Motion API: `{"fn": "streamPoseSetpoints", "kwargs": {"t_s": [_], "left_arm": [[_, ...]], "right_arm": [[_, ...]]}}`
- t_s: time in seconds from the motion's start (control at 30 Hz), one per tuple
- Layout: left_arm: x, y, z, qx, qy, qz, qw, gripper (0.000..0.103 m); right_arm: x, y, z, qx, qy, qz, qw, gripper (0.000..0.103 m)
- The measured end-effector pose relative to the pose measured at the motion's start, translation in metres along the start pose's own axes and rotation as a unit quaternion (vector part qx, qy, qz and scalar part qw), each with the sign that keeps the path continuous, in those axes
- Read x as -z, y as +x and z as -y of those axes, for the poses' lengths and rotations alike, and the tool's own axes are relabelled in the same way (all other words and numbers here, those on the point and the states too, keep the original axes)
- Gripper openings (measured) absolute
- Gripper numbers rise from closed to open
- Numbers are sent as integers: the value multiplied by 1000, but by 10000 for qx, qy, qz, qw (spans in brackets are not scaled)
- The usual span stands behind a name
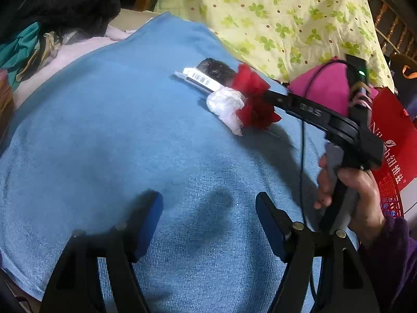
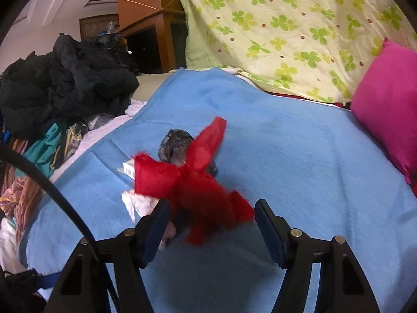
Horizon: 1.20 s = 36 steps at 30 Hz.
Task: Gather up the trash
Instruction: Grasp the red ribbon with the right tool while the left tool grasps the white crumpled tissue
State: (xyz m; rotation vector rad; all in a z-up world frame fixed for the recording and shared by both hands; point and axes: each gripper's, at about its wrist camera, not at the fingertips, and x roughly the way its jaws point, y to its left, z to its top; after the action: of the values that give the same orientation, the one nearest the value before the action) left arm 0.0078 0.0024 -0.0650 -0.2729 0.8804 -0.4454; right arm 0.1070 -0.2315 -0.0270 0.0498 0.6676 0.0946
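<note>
A small heap of trash lies on the blue blanket (image 1: 130,130). It holds a crumpled red wrapper (image 1: 254,99), a white wad (image 1: 226,107), a dark shiny packet (image 1: 216,71) and a flat white pack with a barcode (image 1: 200,78). In the left wrist view a hand (image 1: 351,190) holds my right gripper, and one finger (image 1: 299,107) reaches from the right into the red wrapper. In the right wrist view the red wrapper (image 2: 198,182) sits between the spread jaws of my right gripper (image 2: 212,204), and the pads do not press on it. My left gripper (image 1: 208,203) hangs open over bare blanket, well short of the heap.
A green clover quilt (image 2: 286,26) is bunched behind the blanket. A pink pillow (image 2: 385,104) lies at the right. A pile of dark clothes (image 2: 65,83) lies at the left. A red printed bag (image 1: 391,135) and a red mesh basket (image 1: 391,198) stand at the right edge.
</note>
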Motion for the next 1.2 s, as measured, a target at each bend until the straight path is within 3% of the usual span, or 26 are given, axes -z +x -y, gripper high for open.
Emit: {"fn": "streamPoseSetpoints", "kwargs": {"t_s": [0.23, 0.27, 0.33, 0.43, 0.63, 0.77, 0.93, 1.2], "left_arm": [[0, 2, 2, 13, 77, 1, 10000, 76], [0, 2, 3, 11, 85, 1, 10000, 76], [-1, 3, 2, 18, 81, 8, 10000, 76], [-2, 5, 1, 20, 84, 23, 10000, 76], [-3, 4, 2, -31, 163, 56, 9998, 76], [-4, 1, 6, -58, 253, 103, 9996, 76], [-16, -3, 21, -230, 529, 211, 9981, 76], [-92, 37, 56, -506, 550, 199, 9970, 76]], "right_arm": [[-7, 40, -7, -207, -156, -269, 9993, 69], [-8, 47, -6, -280, -123, -360, 9989, 59], [-9, 53, -3, -415, 17, -462, 9981, 48], [-12, 51, 6, -664, 381, -385, 9963, 42], [-15, 30, 35, -1024, 1252, -336, 9863, 41], [-10, 9, 66, -1200, 2068, -395, 9702, 41], [2, -26, 88, -1109, 2480, -410, 9615, 41], [21, -72, 105, -1133, 2827, -341, 9519, 41]]}}
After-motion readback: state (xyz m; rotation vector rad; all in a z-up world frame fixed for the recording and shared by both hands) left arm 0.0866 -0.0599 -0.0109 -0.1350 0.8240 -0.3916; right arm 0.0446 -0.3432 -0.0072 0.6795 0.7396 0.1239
